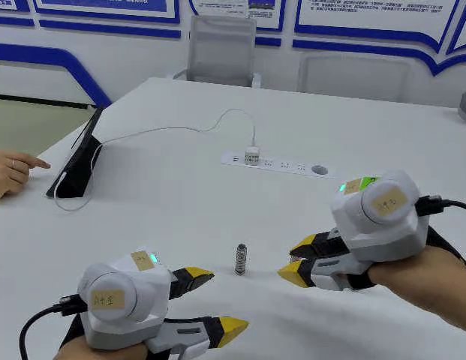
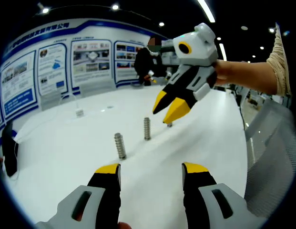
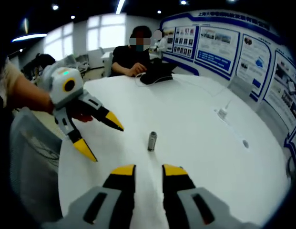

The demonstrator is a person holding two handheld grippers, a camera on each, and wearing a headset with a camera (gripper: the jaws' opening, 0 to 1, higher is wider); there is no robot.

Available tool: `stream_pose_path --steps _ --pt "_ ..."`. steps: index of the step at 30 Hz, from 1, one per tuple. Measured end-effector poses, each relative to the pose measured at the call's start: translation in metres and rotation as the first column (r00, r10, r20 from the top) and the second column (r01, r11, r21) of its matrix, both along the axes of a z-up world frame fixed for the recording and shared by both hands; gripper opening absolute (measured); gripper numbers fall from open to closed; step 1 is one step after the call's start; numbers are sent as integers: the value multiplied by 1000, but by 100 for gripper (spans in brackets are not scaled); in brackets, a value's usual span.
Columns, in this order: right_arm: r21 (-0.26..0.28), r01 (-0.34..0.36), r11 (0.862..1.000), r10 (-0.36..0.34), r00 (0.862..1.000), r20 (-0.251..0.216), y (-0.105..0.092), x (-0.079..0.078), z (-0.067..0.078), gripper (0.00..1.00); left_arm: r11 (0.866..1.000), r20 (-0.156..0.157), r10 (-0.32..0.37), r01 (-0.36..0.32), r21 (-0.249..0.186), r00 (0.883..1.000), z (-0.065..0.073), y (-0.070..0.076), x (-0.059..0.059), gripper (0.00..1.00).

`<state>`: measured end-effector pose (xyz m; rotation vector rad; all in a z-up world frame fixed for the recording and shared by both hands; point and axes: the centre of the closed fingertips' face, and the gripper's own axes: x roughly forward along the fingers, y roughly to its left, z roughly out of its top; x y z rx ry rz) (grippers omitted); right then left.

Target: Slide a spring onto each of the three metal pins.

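Note:
A short metal pin wrapped in a spring stands upright on the white table between my two grippers. In the left gripper view two spring-covered pins stand in a row, and a third small piece sits just behind the right gripper's tips, too small to make out. My left gripper is wide open with nothing in it, left of the pin. My right gripper hovers right of it, jaws slightly apart. One pin stands ahead of them.
A white power strip with a plug and cable lies mid-table. A black tablet leans at the left, beside a person's hand. A grey chair stands behind the table. A seated person faces the table's far side.

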<state>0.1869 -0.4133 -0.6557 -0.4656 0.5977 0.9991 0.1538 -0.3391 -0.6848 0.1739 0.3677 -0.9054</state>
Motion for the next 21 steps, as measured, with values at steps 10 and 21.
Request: stream_pose_path --steps 10,21 --pt "41 57 998 -58 998 8 -29 -8 2 25 1000 -10 7 -7 -19 1000 1 -1 2 54" --pt "76 111 991 -112 994 13 -56 -18 3 27 999 -23 13 -14 -29 1000 0 0 2 57"
